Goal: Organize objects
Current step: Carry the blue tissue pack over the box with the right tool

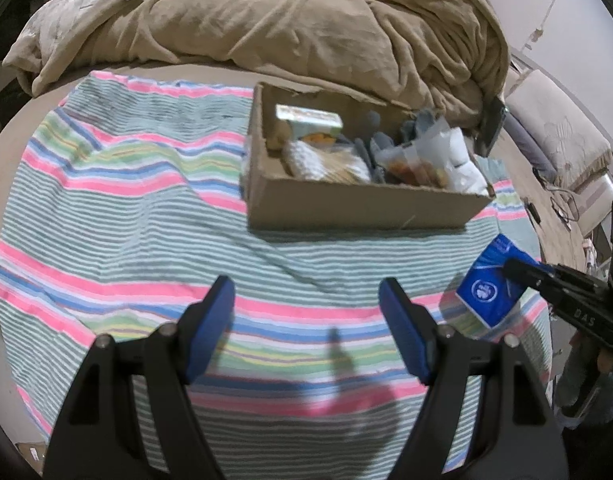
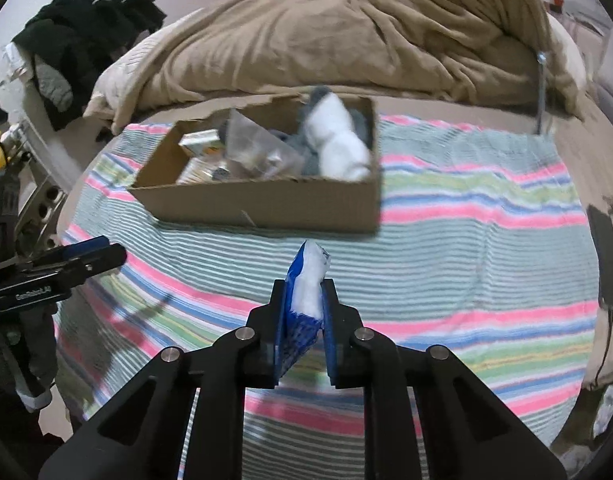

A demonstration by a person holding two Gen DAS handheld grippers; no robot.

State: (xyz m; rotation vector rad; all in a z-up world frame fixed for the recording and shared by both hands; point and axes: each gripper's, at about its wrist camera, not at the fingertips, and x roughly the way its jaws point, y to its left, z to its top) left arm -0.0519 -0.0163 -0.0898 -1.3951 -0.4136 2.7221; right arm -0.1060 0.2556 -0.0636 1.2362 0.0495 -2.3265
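A cardboard box [image 1: 358, 204] sits on a striped cloth [image 1: 126, 216] on a bed; it also shows in the right wrist view [image 2: 266, 206]. It holds a small carton [image 1: 308, 120], clear bags, and grey and white soft items [image 2: 338, 140]. My right gripper [image 2: 304, 292] is shut on a blue and white tissue pack [image 2: 306, 292], held above the cloth in front of the box. The pack [image 1: 488, 284] and right gripper [image 1: 522, 272] show at the right of the left wrist view. My left gripper [image 1: 306, 296] is open and empty above the cloth, before the box.
A tan blanket [image 1: 306, 20] is heaped behind the box. Black clothes [image 2: 94, 12] lie at the far left. A dark phone-like object [image 2: 606, 256] lies at the cloth's right edge. The left gripper [image 2: 86, 256] shows at the left in the right wrist view.
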